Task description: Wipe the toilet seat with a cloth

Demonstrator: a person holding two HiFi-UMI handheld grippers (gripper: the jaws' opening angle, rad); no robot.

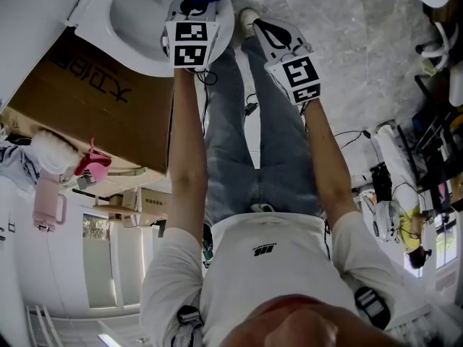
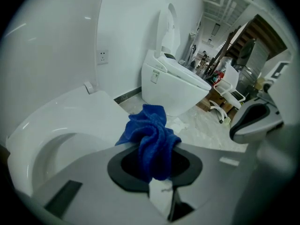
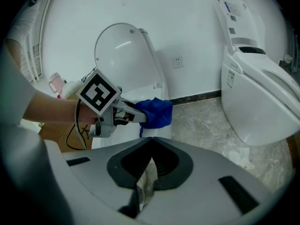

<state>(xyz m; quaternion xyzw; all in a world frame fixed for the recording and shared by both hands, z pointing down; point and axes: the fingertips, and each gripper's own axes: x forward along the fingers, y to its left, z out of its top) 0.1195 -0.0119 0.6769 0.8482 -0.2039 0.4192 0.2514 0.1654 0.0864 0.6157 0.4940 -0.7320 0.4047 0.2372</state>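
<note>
You are working the wiping step with the left gripper (image 1: 192,7); its jaws are clamped on a bunched blue cloth (image 2: 151,137), which is poking out past the tips in a loose wad; the right gripper (image 1: 271,33) is hanging to the right over the marble floor (image 1: 362,56), jaws pressed together with nothing between them

The cloth is sitting over the near-right part of the toilet seat (image 2: 79,111); whether it is actually touching the seat I cannot tell from any view

For a good wipe, judging from here: you are wanting the soft wad, not the hard jaw tips, meeting the seat; tilt the gripper so that the cloth is leading; sweep along the ring in one direction, far side to near, rather than scrubbing on one spot; grip firmly, since a loose wad is likely to be dragging out under friction; the right gripper is idle and is best staying clear of the sweep

The seat is looking glossy white and smooth, a broad ring around an open bowl, no marks showing; its lid (image 3: 123,55) is standing raised against the far wall; a second toilet (image 3: 255,97) is standing well apart on the right
</note>
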